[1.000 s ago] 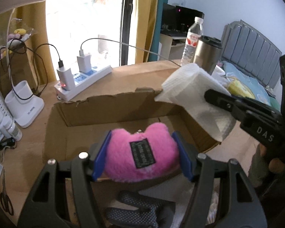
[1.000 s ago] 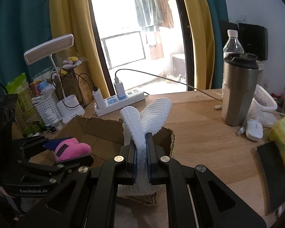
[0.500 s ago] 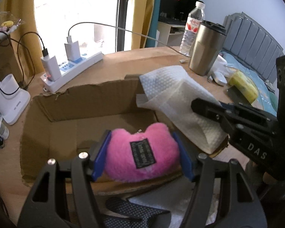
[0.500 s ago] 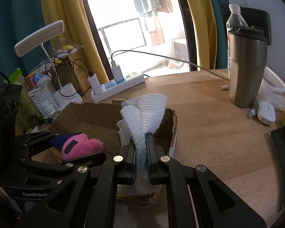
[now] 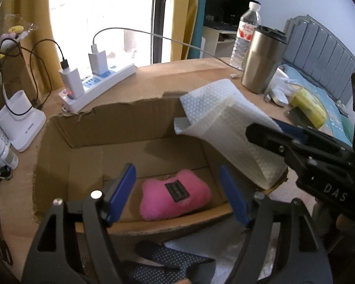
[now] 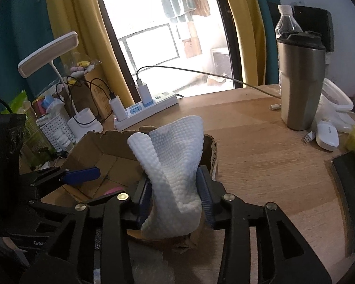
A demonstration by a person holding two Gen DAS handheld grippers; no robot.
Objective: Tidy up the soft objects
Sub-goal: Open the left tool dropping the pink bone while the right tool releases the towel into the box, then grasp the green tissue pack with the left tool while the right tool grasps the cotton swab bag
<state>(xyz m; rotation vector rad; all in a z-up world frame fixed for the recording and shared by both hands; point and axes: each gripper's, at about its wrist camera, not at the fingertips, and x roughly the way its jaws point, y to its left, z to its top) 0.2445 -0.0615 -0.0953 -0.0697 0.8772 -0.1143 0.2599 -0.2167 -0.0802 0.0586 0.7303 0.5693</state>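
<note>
A pink plush toy (image 5: 175,197) lies on the floor of the open cardboard box (image 5: 120,130). My left gripper (image 5: 177,191) is open above it, jaws apart on either side. A folded white textured cloth (image 6: 175,163) hangs over the box's right wall (image 6: 213,146). It also shows in the left wrist view (image 5: 227,132). My right gripper (image 6: 175,191) has its jaws spread and the cloth sits loosely between them. A dark dotted fabric (image 5: 168,265) lies in front of the box.
A white power strip (image 5: 99,87) with chargers, a lamp base (image 5: 21,123) and a white basket stand behind the box. A steel tumbler (image 6: 300,85), a water bottle (image 5: 246,35), a white mouse (image 6: 326,135) and a yellow sponge (image 5: 307,106) are to the right on the wooden table (image 6: 260,161).
My left gripper opened and the pink plush dropped onto the box floor. My right gripper's jaws spread apart, loosening the white cloth over the box's right wall.
</note>
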